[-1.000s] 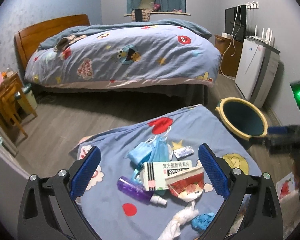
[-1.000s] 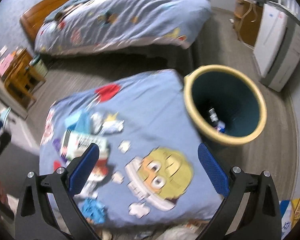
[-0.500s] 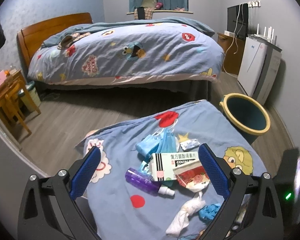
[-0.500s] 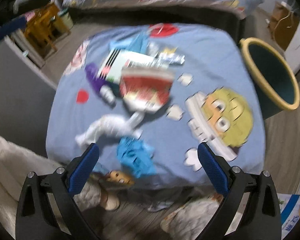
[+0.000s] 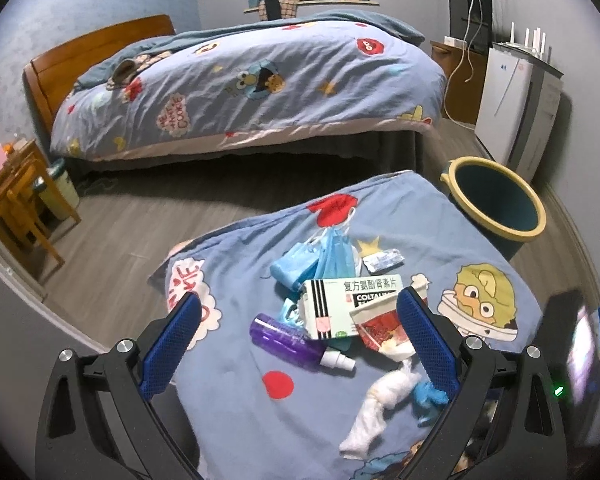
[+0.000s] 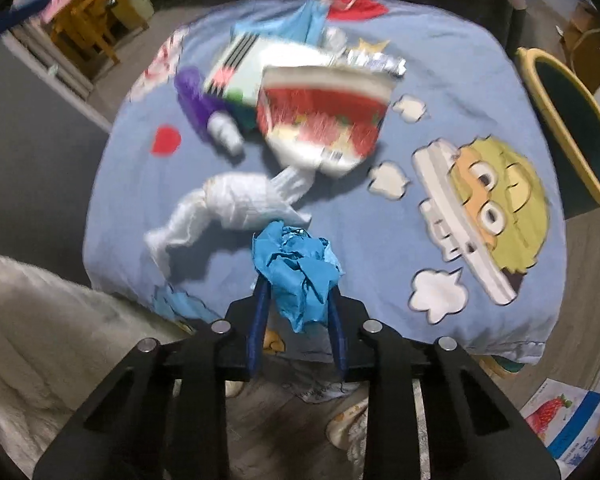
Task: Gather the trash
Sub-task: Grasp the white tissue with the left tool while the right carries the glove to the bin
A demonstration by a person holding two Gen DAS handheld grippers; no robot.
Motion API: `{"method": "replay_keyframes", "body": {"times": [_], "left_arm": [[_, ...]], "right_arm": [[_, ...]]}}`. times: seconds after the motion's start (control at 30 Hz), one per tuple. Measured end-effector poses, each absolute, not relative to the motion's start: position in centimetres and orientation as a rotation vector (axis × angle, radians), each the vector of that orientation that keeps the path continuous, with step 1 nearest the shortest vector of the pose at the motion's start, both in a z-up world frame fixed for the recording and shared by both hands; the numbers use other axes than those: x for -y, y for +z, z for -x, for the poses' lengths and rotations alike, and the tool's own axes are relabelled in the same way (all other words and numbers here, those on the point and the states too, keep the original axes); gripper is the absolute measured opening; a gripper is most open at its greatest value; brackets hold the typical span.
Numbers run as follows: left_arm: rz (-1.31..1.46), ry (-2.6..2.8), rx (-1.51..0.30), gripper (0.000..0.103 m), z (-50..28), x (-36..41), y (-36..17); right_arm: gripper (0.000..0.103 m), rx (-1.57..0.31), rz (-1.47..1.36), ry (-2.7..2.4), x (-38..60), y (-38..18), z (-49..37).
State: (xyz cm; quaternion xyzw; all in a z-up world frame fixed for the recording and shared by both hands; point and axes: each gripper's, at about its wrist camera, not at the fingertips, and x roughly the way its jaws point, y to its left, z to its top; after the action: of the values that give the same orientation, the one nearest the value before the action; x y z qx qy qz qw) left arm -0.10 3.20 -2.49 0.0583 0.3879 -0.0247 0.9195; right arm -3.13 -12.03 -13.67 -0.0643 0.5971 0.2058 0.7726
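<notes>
While the right claw (image 6: 296, 280) has just been closing and now clamps the crumpled blue wad (image 6: 298, 270) at the near edge of the cloth-covered counter (image 6: 380, 220), lift straight up, then carry it to the bin (image 6: 572, 128). Left claw (image 5: 298, 340) hangs apart, empty.

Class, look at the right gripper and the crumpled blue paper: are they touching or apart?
Touching. The right wrist view shows the right gripper, whose jaws have just been closing, pinching the crumpled blue paper, its blue pads pressed against both sides.
</notes>
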Motion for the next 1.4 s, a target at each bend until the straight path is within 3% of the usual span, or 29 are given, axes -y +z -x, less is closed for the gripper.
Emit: {"method": "replay_keyframes", "body": {"times": [0.5,0.8,0.83,1.03,1.1,1.17,1.4], "left_arm": [[-0.235,-0.196,-1.013,0.096,-1.4,1.8,-9.1],[-0.346,-0.282,-1.187,0.095,-1.8,4.4,-14.9],[-0.36,-0.28,-1.198,0.093,-1.9,4.6,-15.4],[-0.402,-0.298,-1.313,0.061,-2.5,5.0,-18.3],[-0.419,-0.3,-1.325,0.056,-2.6,5.1,-18.8],[-0.417,-0.306,-1.322,0.039,-2.7,5.0,-18.7],[-0.351,-0.345,-1.243,0.035,-2.2,5.2,-15.3]], "right_arm": [[0.025,-1.106,0.064,0.32,20.1,-3.9,-5.7],[0.025,-1.113,-0.086,0.322,23.2,-4.9,-7.6],[0.025,-1.102,-0.077,0.329,23.1,-4.6,-7.6],[0.025,-1.089,-0.116,0.354,23.0,-4.3,-8.0],[0.025,-1.091,-0.129,0.358,23.1,-4.3,-8.2],[0.025,-1.093,-0.142,0.359,23.2,-4.3,-8.3],[0.025,-1.083,-0.171,0.363,23.6,-4.1,-8.3]]}}
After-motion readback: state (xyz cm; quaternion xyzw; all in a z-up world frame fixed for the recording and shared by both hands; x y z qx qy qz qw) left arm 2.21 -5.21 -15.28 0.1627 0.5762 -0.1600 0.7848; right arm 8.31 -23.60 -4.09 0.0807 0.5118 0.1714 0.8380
